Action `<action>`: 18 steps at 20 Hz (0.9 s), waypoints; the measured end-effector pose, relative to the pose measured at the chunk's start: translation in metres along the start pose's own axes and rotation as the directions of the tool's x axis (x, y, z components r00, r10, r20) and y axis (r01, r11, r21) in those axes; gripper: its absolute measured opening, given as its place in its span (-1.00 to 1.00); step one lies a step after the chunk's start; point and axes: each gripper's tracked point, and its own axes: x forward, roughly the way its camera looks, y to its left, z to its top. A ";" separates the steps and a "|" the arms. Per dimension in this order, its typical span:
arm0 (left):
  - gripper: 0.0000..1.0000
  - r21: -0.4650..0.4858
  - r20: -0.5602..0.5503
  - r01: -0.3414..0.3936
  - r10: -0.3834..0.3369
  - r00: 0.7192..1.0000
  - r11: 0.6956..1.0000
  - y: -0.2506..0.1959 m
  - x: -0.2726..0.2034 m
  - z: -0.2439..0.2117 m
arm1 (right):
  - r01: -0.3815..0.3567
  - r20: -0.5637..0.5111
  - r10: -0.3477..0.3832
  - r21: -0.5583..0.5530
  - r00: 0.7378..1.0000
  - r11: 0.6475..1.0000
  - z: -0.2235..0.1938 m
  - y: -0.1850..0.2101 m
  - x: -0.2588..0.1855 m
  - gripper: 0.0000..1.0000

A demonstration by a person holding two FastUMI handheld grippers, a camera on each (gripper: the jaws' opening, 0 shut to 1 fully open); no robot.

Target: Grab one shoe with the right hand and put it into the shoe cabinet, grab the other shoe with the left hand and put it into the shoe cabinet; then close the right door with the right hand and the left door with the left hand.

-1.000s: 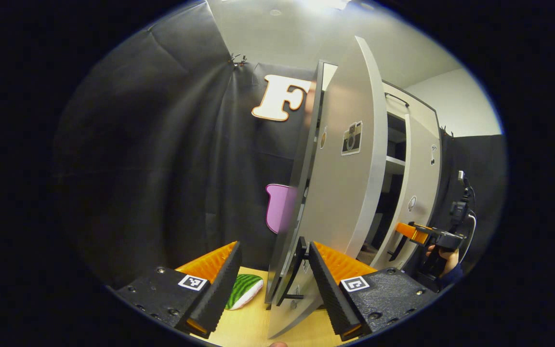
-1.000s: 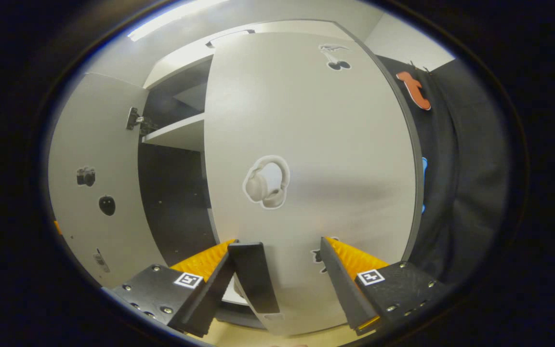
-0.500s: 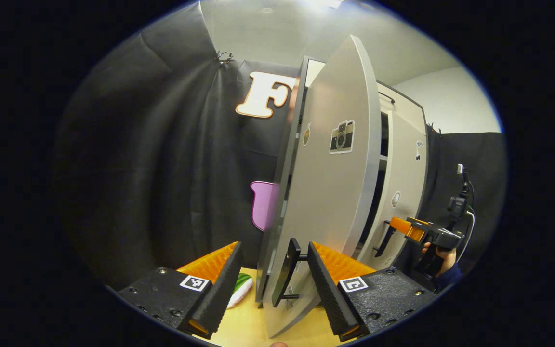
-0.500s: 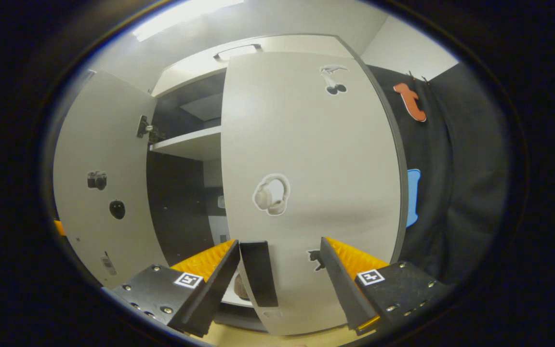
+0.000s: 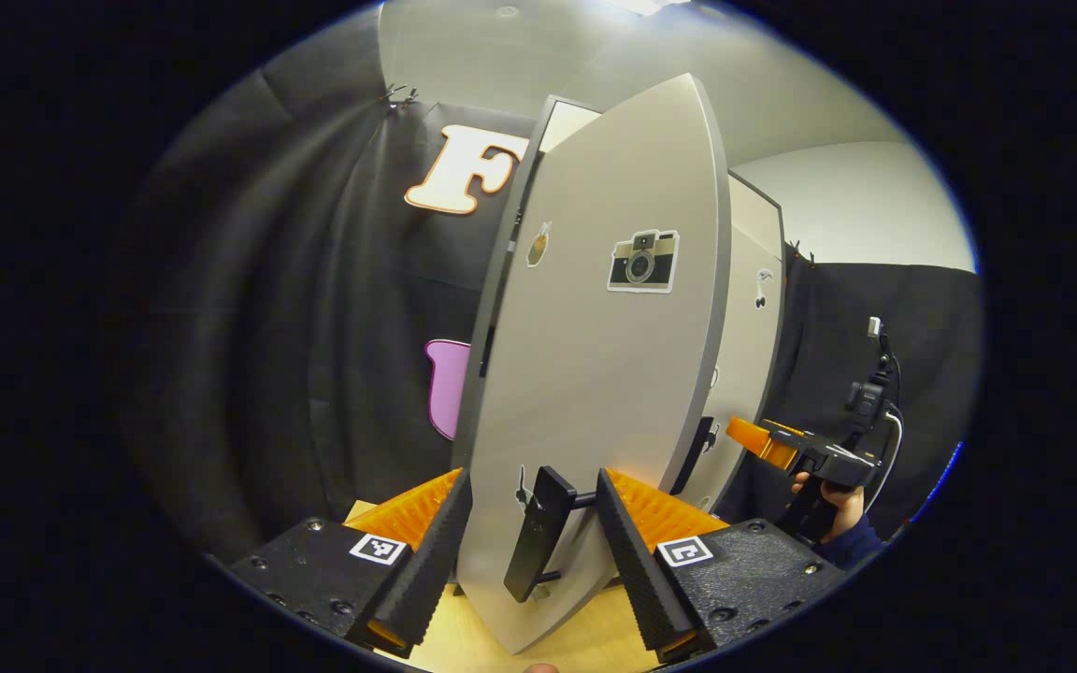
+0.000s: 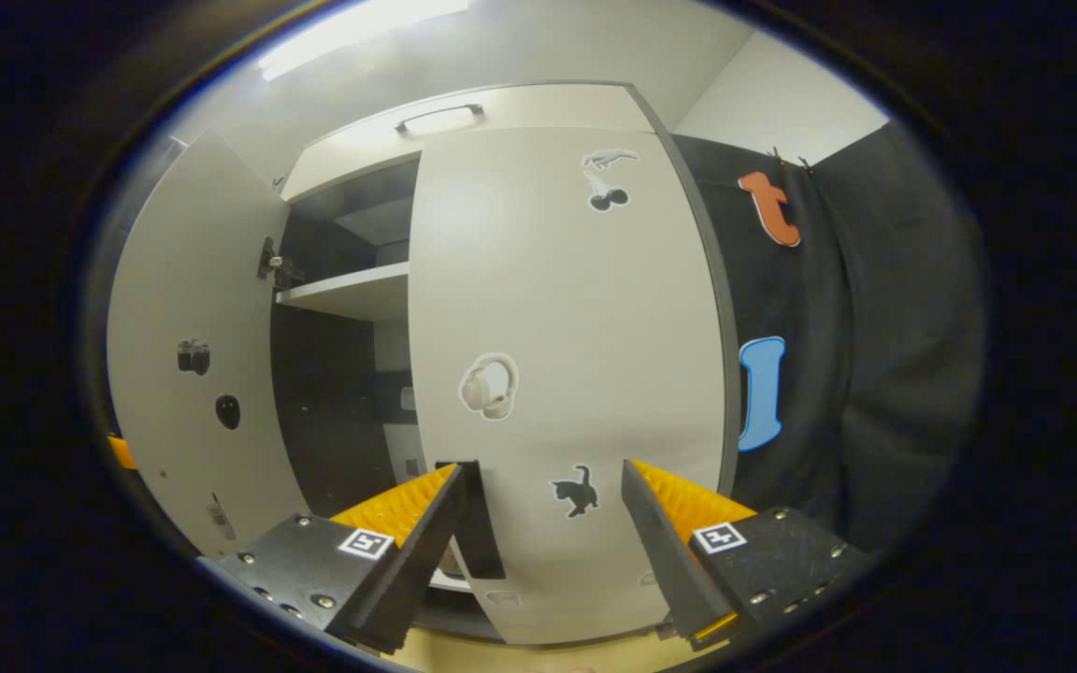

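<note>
The grey shoe cabinet's left door (image 5: 595, 374), with a camera sticker, stands partly open. Its black handle (image 5: 537, 535) lies between the spread fingers of my open left gripper (image 5: 529, 551), close to the right finger (image 5: 627, 547). The right door (image 6: 567, 374), with headphone and cat stickers, is almost flush with the cabinet. My right gripper (image 6: 543, 551) is open in front of it, and that door's handle (image 6: 481, 523) sits by its left finger. In the left gripper view a hand (image 5: 833, 495) holds the right gripper (image 5: 768, 441) near the right door (image 5: 744, 355). No shoe can be made out.
Between the doors a dark gap shows the cabinet's inside and a white shelf (image 6: 342, 292). The left door (image 6: 193, 374) stands out at the left of the right gripper view. The cabinet rests on a light wooden table (image 5: 595, 640). Black cloth hangs on both sides.
The left door has swung further towards shut with my left gripper around its handle. The right door has closed almost fully, and the right gripper has drawn back a little from it.
</note>
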 end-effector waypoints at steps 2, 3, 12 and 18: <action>0.66 0.001 -0.007 0.029 -0.029 1.000 1.000 -0.005 0.011 -0.001 | 0.011 0.000 -0.011 0.004 1.000 1.000 0.001 -0.007 -0.002 1.00; 0.66 -0.001 -0.012 0.044 -0.044 0.999 0.999 -0.008 0.018 -0.001 | 0.015 -0.002 -0.015 0.004 1.000 1.000 0.001 -0.010 -0.003 1.00; 0.65 -0.014 -0.036 0.174 -0.174 0.984 0.985 -0.042 0.064 -0.013 | 0.078 0.004 -0.078 -0.018 0.997 0.997 0.008 -0.042 -0.016 1.00; 0.75 0.028 -0.050 0.209 -0.208 0.977 0.978 -0.063 0.101 -0.018 | 0.142 0.011 -0.142 -0.013 0.990 0.990 0.012 -0.073 -0.031 0.94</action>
